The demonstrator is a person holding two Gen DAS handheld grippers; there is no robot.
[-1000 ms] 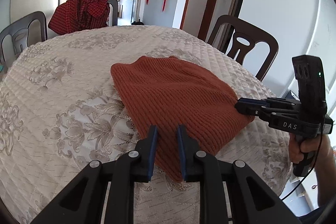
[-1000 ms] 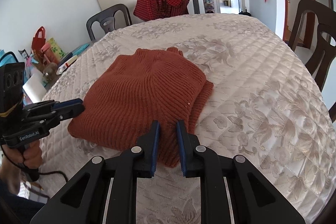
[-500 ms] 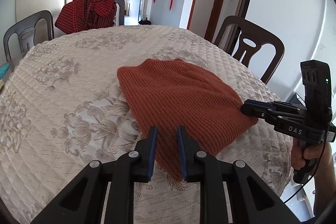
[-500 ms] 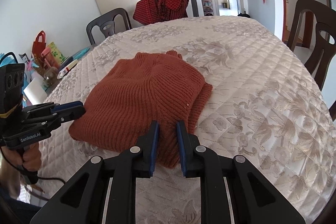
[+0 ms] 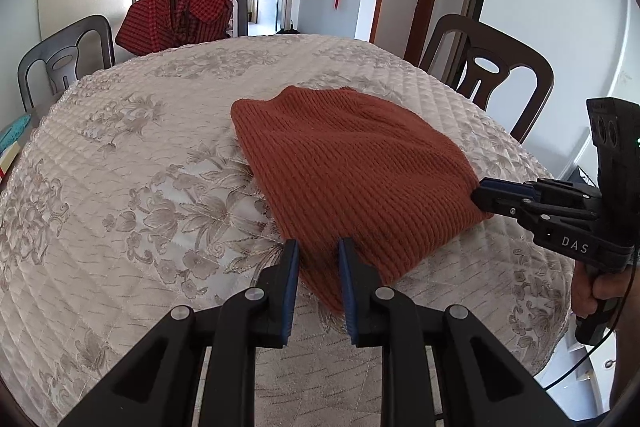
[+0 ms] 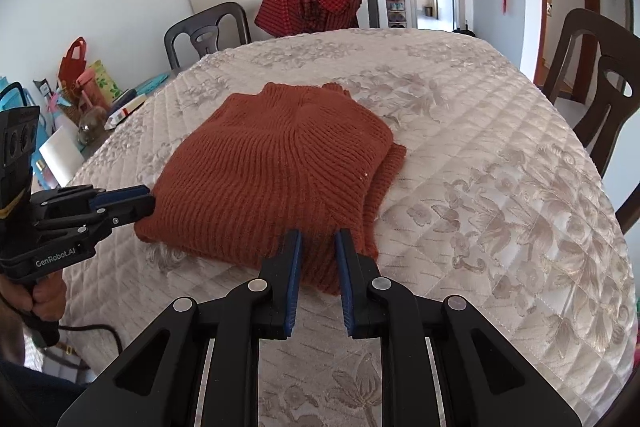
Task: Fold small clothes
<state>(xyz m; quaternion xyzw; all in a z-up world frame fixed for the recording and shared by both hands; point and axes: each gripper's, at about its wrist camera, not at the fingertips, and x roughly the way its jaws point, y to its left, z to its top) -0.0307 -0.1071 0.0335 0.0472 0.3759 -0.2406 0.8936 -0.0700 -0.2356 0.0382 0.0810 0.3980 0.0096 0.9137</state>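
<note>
A rust-red knitted sweater (image 5: 352, 163) lies folded on the quilted round table (image 5: 132, 155); it also shows in the right wrist view (image 6: 280, 163). My left gripper (image 5: 318, 247) is shut on the sweater's near left corner. My right gripper (image 6: 318, 237) is shut on the near right corner. Each gripper shows in the other's view: the right one (image 5: 486, 193) at the sweater's right edge, the left one (image 6: 142, 201) at its left edge. The pinched hem rests low on the table.
Dark chairs stand around the table (image 5: 492, 75) (image 6: 208, 35). A red checked garment (image 5: 180, 13) hangs over a far chair. Bags, bottles and boxes (image 6: 80, 95) crowd a side surface left of the table. The table edge is close below both grippers.
Both grippers still hold the sweater's near corners. The sweater sits slightly farther right and higher in the left view; the hold is unchanged.
</note>
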